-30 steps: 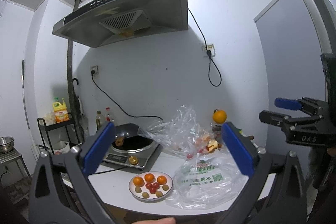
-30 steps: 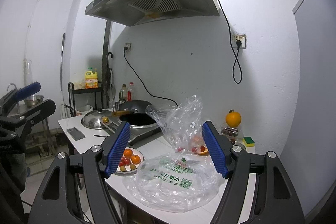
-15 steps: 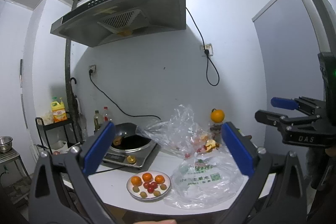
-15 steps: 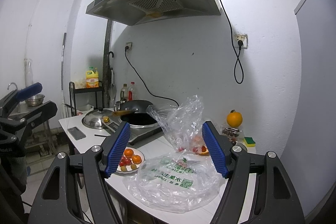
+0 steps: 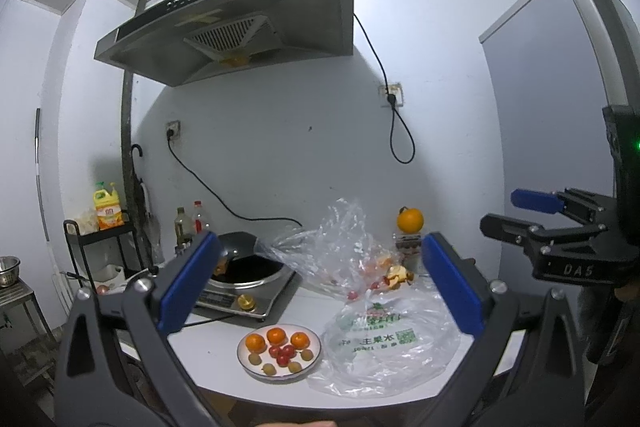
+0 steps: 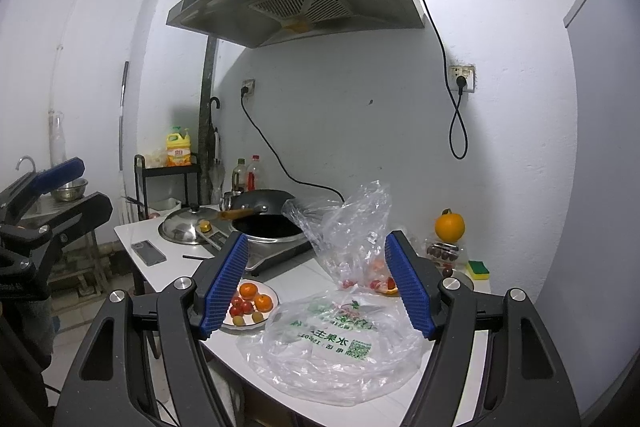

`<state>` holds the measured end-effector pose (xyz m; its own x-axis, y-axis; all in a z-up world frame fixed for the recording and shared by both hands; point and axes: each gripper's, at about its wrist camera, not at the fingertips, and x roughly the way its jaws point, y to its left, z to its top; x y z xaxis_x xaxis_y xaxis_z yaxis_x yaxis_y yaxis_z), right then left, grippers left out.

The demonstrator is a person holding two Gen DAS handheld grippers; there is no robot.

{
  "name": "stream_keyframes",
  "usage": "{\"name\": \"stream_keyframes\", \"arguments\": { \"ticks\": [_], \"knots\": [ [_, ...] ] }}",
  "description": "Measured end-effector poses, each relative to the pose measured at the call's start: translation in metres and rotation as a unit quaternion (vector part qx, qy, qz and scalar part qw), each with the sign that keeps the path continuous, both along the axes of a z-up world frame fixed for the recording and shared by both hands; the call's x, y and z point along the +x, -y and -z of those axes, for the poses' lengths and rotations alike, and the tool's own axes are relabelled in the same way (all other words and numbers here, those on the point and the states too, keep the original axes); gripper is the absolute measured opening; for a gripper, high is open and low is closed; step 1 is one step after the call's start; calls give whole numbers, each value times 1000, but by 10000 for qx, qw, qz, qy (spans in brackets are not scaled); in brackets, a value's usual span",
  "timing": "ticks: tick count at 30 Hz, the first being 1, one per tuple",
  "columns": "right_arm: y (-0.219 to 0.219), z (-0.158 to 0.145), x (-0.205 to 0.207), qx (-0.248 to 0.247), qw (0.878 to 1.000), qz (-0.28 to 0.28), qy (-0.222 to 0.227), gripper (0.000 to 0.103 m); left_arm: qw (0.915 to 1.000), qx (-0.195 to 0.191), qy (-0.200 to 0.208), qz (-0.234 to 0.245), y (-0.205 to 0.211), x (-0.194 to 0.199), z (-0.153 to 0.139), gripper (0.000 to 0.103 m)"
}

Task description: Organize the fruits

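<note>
Both the left tool [image 5: 316, 283] and right tool [image 6: 316, 283] hover released and empty above the table [image 6: 404, 403], where 3 tangerines [image 5: 276, 337], cherry tomatoes [image 5: 283, 354] and small green fruits sit grouped on the white plate [image 5: 310, 361] beside printed plastic bags [image 6: 336, 347], a scene fitting either sorting underway or finished.

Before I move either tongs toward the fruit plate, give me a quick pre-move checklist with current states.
1. Left tongs open and empty: ok.
2. Right tongs open and empty: ok.
3. Plate of fruit in view, nothing on top of it: ok.
4. Printed plastic bag clear of the plate: not ok, its edge meets the plate's rim.
5. Bag mouth open to take fruit: cannot tell.
6. Both tongs away from the counter, touching nothing: ok.
</note>
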<state>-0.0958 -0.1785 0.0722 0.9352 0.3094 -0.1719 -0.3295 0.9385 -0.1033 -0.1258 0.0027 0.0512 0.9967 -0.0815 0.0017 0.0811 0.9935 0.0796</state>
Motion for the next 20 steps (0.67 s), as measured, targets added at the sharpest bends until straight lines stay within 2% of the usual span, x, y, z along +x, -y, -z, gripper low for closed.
{"name": "stream_keyframes", "arguments": {
  "ticks": [20],
  "knots": [
    [-3,0,0,-11,10000,-6,-3,74,10000,-19,86,-4,-2,-5,-1,102]
  ]
}}
